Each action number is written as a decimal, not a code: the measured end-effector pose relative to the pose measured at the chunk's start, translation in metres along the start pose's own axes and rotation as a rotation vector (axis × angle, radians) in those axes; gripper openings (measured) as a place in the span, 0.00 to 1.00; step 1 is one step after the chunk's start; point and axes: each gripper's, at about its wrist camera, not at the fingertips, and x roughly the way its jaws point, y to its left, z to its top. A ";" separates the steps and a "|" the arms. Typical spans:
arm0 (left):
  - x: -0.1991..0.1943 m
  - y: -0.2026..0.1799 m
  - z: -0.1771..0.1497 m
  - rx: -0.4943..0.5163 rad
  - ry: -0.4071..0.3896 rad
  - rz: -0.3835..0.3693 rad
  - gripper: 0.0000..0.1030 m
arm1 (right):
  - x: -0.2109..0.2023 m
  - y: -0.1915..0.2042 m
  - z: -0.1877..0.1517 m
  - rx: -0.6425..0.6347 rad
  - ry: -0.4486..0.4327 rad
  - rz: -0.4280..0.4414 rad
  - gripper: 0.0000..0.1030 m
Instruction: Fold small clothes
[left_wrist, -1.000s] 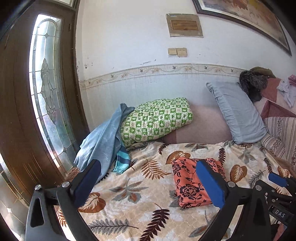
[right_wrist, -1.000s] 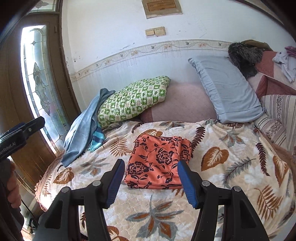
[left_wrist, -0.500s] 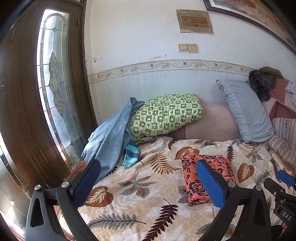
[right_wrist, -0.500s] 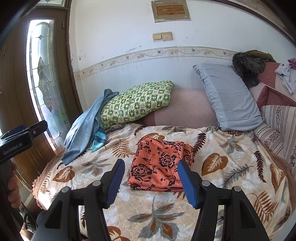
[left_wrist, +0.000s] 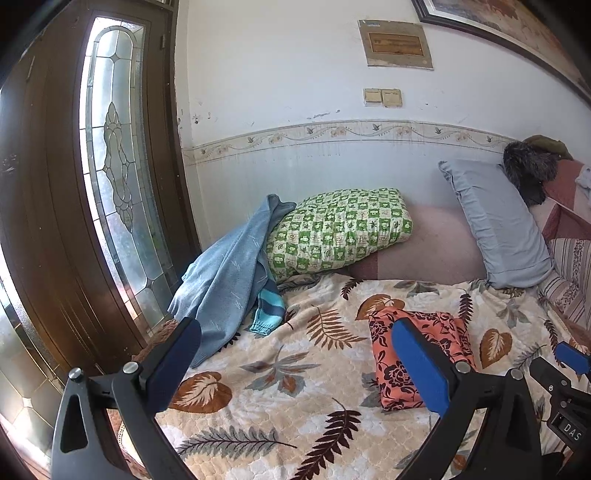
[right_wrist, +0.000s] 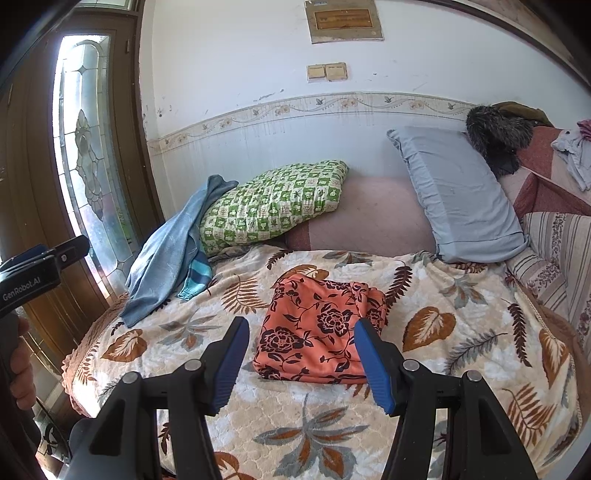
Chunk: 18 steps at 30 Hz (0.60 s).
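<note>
One orange floral garment (right_wrist: 317, 328) is lying folded into a neat rectangle near the middle of the leaf-print bedspread (right_wrist: 461, 332), and both tools are hanging above the near side of it. The right gripper (right_wrist: 301, 360) is standing wide open with nothing between its blue pads, framing the garment's near edge without touching it. The left gripper (left_wrist: 295, 363) is likewise gaping and empty, off to the garment's left side.

To my eye this piece is looking finished, so the fold is either done or awaiting a last tidy. Next would be setting it aside or fetching another item; the blue cloth (right_wrist: 166, 266) slumped beyond the garment's far left corner, against the green checked pillow (right_wrist: 273, 203), is looking like a candidate.

Bare bedspread is lying open all round the garment. The grey pillow (right_wrist: 458, 192) is sitting well beyond its far right corner, and the bedspread's edge is dropping away to its left.
</note>
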 end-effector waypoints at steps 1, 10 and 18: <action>-0.001 0.000 0.000 0.000 -0.002 0.001 1.00 | 0.000 0.001 0.000 -0.001 -0.002 0.001 0.61; -0.003 0.003 0.002 -0.005 -0.006 0.011 1.00 | -0.004 0.004 0.004 -0.010 -0.022 -0.004 0.61; -0.004 0.006 0.003 -0.014 -0.011 0.013 1.00 | -0.009 0.011 0.006 -0.031 -0.043 -0.010 0.61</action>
